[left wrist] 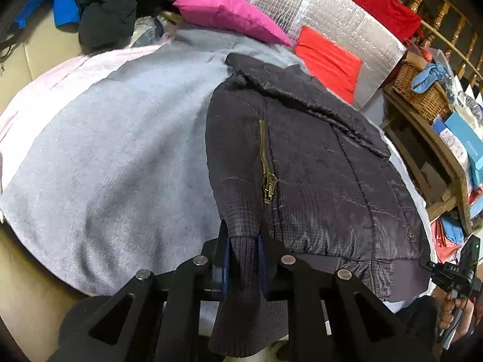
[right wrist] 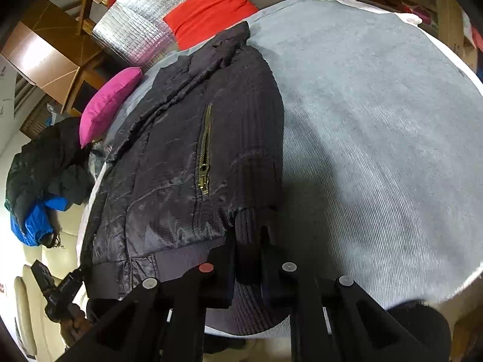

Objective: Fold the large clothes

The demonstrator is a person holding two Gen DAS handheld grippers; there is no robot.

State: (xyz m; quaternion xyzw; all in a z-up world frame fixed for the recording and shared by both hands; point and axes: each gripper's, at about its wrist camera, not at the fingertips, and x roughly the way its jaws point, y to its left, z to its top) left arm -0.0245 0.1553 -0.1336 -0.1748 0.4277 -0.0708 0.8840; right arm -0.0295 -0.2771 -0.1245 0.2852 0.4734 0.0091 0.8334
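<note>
A dark quilted jacket (left wrist: 317,175) with a brass sleeve zipper lies on a grey blanket (left wrist: 105,157). Both sleeves are folded in over the body. My left gripper (left wrist: 243,241) is shut on the ribbed cuff (left wrist: 243,259) of one sleeve at the near hem. In the right wrist view the jacket (right wrist: 169,163) lies left of centre on the blanket (right wrist: 377,138). My right gripper (right wrist: 249,241) is shut on the ribbed cuff (right wrist: 247,226) of the other sleeve at the hem. Each gripper shows at the edge of the other's view, left (right wrist: 57,289) and right (left wrist: 452,271).
A pink cushion (left wrist: 229,12), a red cushion (left wrist: 329,60) and a silver foil mat (left wrist: 326,9) lie at the far end. Dark and blue clothes (left wrist: 99,9) are piled at the far left. A wooden shelf with a wicker basket (left wrist: 422,90) and boxes stands right.
</note>
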